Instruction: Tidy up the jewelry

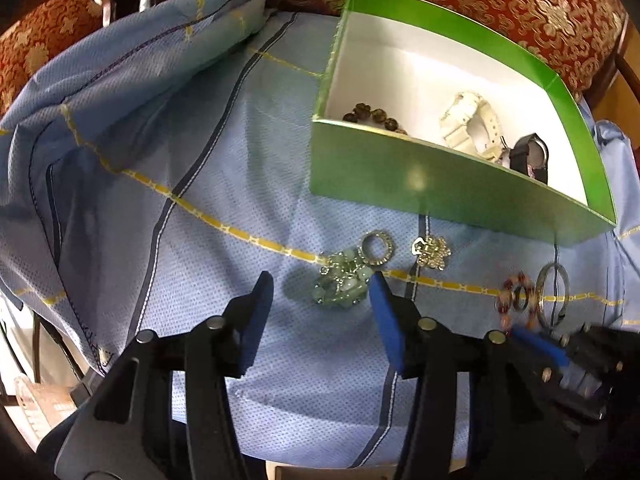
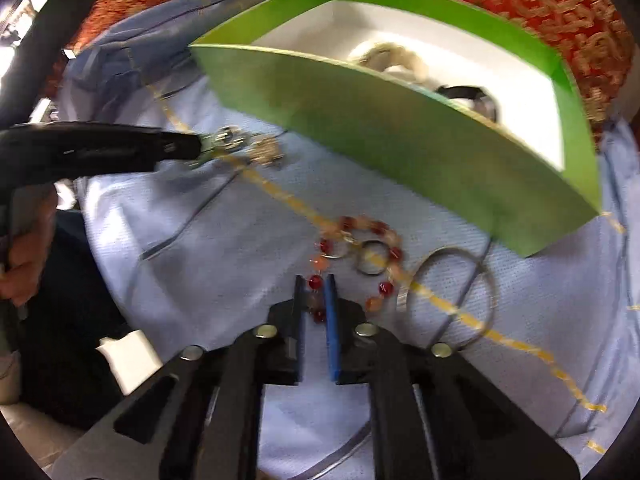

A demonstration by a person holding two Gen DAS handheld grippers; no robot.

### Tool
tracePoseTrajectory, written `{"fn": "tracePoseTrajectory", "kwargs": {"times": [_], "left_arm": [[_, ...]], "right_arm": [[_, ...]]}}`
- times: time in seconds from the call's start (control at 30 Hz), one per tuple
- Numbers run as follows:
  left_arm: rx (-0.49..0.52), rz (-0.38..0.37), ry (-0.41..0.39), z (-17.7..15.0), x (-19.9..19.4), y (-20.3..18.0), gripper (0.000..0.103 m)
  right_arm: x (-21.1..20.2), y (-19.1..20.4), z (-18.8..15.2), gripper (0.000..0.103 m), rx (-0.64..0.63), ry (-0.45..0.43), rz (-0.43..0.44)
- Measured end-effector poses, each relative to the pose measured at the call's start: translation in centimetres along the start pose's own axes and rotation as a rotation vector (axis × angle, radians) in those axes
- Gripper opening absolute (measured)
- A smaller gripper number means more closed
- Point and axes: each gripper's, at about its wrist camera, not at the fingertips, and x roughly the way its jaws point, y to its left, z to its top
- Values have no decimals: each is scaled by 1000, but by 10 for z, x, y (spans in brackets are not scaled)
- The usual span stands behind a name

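Note:
On the blue cloth my left gripper stands open around a pale green bead piece; its left finger is clear of the piece. A sparkly ring and a silver chain piece lie just beyond. My right gripper is shut on the red and orange bead bracelet, with beads pinched between its pads. A thin silver bangle lies right of the bracelet. The green box holds a brown bead bracelet, a white watch and a black watch.
The green box stands close behind both grippers, its near wall towards them. A red and gold patterned cushion lies behind the box. A hand holds the left gripper's handle. Folded cloth rises at the back left.

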Motion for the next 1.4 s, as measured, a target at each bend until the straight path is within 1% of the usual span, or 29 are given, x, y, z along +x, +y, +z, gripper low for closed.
{"fn": "tracePoseTrajectory", "kwargs": {"times": [0.07,0.17,0.27,0.33,0.43,0.5,0.6,0.63,0.67,0.7,0.73,0.77,0.83,0.87,0.97,1.03,1.1,1.23,1.3,1.37,1.4], "left_arm": [[-48,-20,8,2,0,9,52],[-104,-45,13,6,2,21,54],[-102,-41,14,7,3,22,55],[-89,-39,17,7,5,19,58],[-82,-34,16,7,7,16,61],[-77,-21,16,8,10,12,62],[-33,28,25,11,22,-3,62],[-7,55,13,10,23,-8,56],[21,77,3,9,25,-13,47],[38,89,-4,8,25,-15,24],[60,102,-17,7,24,-19,20],[63,96,-19,8,23,-20,19],[52,61,-28,7,19,-20,18],[53,52,-44,7,14,-20,18],[61,43,-113,10,-5,-21,18],[68,29,-156,13,-20,-22,18],[72,6,-188,17,-35,-23,18],[108,-43,-267,44,-74,-29,18],[115,-52,-285,65,-87,-35,18],[130,-76,-325,93,-97,-45,18],[134,-82,-339,102,-98,-50,18]], "right_arm": [[-2,3,-3,8,-10,3,44],[-13,6,-6,8,-20,-32,103],[-27,-1,-4,8,4,-84,143],[-34,-7,-3,8,27,-110,137],[-38,-14,1,8,55,-128,137],[-39,-14,0,8,59,-133,120],[-35,-18,0,8,63,-116,89],[-33,-17,-1,8,63,-112,80],[-31,-17,-1,8,61,-107,70],[-30,-16,-2,8,60,-105,63],[-30,-16,-2,8,58,-106,57],[-30,-15,-1,8,59,-108,53],[-33,-17,-1,8,62,-120,43],[-34,-17,-1,8,63,-127,38],[-47,-20,1,8,66,-174,0],[-63,-21,5,8,68,-224,-29],[-78,-24,8,8,78,-270,-32],[-119,-35,27,8,114,-386,-10],[-131,-43,40,8,136,-413,-9],[-141,-52,55,8,145,-448,-20],[-144,-57,63,8,154,-466,-21]]}}
